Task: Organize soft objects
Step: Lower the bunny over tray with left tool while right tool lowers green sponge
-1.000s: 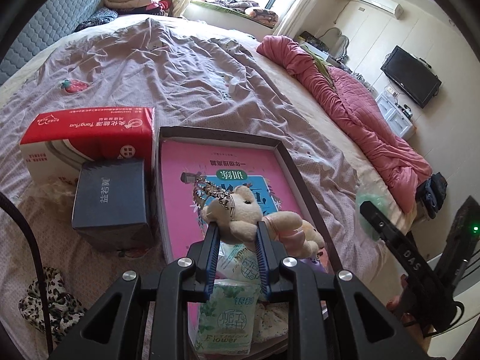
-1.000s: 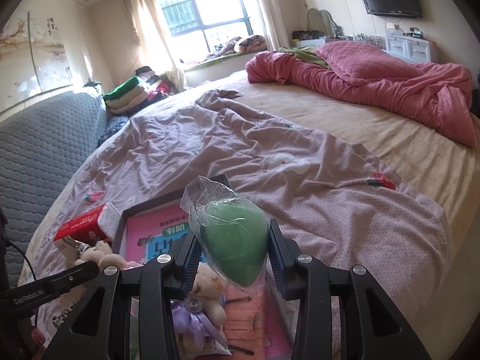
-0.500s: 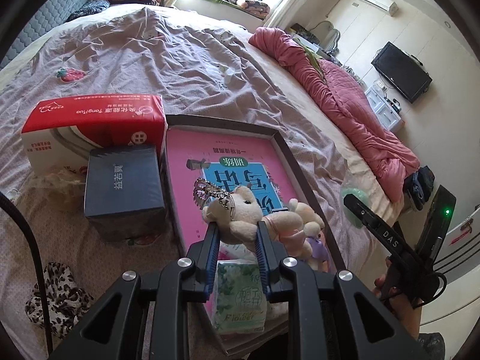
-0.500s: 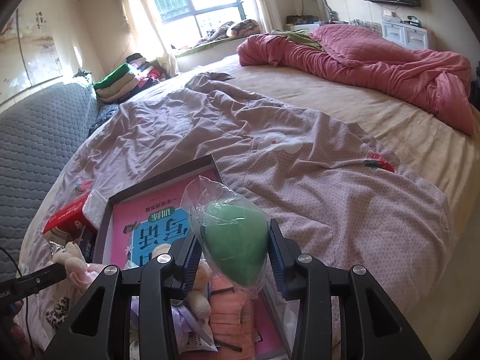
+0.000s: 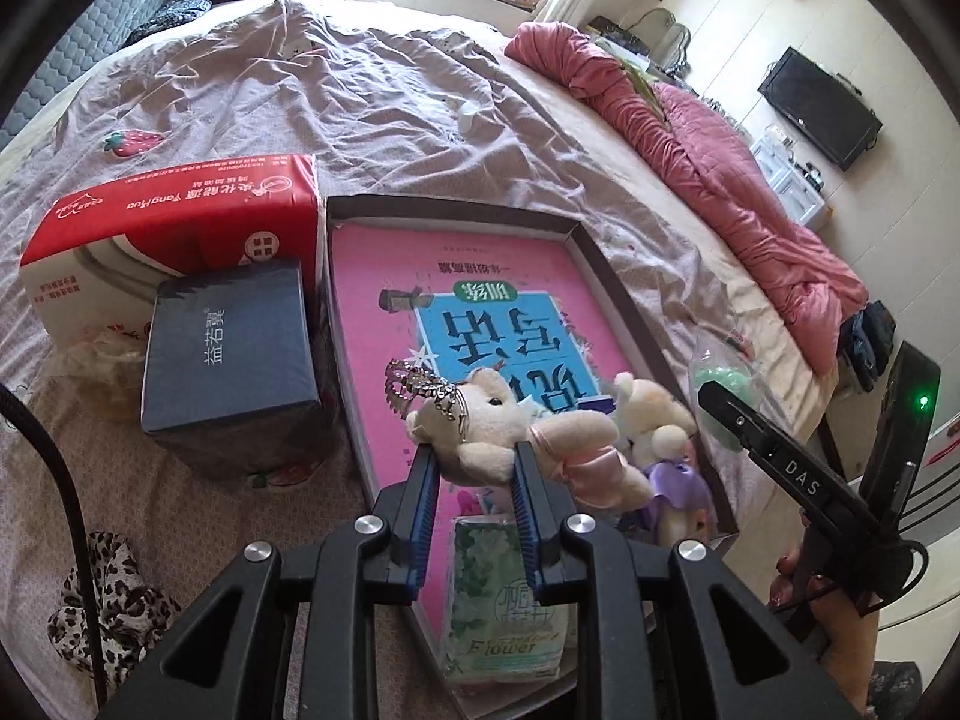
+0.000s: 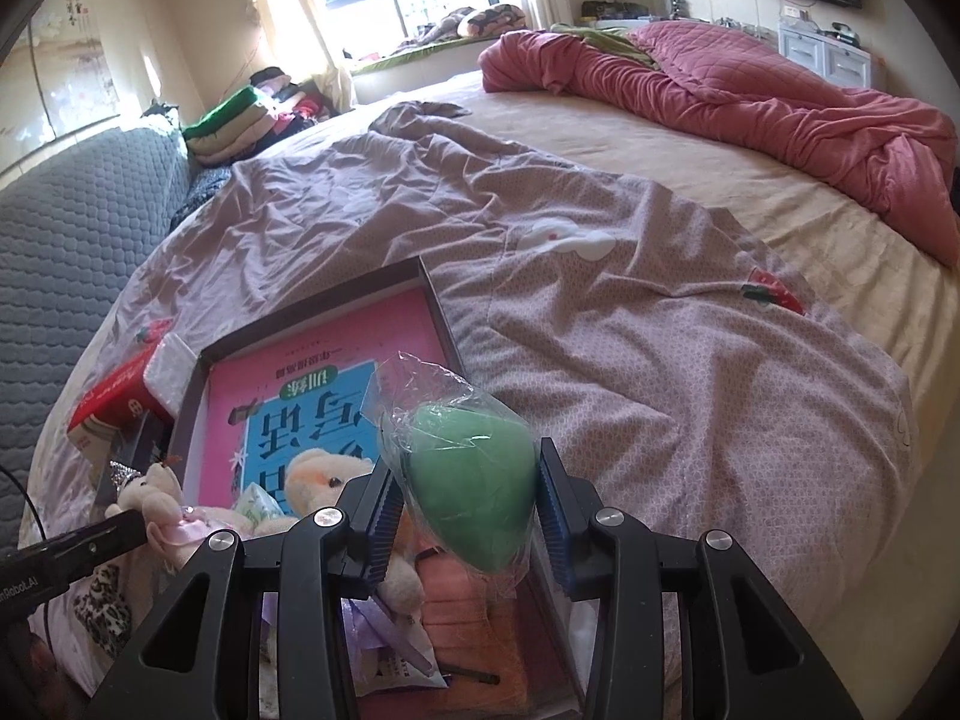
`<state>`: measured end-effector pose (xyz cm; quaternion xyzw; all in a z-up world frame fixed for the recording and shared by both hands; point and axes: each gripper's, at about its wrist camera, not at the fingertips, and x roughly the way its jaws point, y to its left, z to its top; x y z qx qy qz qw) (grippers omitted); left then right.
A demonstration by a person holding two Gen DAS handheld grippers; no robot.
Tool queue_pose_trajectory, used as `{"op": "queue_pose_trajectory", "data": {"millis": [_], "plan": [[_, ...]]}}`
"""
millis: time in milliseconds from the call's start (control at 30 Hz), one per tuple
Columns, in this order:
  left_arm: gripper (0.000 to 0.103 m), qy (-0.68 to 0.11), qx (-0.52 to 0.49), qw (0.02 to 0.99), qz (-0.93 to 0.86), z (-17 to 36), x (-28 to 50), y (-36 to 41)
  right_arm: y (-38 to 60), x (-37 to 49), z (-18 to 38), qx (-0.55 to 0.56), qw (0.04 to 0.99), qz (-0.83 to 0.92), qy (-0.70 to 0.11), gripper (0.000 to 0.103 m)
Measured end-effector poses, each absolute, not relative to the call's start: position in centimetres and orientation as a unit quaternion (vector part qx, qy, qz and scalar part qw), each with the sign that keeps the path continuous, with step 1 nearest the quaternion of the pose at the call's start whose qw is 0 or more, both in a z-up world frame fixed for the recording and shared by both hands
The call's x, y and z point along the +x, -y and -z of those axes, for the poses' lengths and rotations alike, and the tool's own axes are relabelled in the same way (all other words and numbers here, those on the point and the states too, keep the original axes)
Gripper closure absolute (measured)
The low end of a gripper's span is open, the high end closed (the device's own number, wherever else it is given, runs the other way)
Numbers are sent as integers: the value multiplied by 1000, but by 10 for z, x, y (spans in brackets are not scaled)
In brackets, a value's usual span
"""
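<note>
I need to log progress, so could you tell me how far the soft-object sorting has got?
Done: a second plush bear, a tissue pack and a pink mask already lie in the shallow box. In hand: the left gripper clamps a plush bear keychain; the right gripper clamps a bagged green sponge. Left: a leopard-print cloth on the bed.

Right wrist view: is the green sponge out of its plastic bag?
No, the green sponge sits inside a clear bag, clamped between the right jaws.
</note>
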<state>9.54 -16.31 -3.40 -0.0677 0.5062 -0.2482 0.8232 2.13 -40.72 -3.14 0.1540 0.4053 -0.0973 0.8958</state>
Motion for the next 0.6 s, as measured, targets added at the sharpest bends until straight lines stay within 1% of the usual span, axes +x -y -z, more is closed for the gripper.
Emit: {"op": "queue_pose_trajectory", "data": {"millis": [600], "plan": [[79, -518, -52, 817, 248, 50, 94, 164, 398, 35, 45, 154, 892, 61, -420, 61]]}}
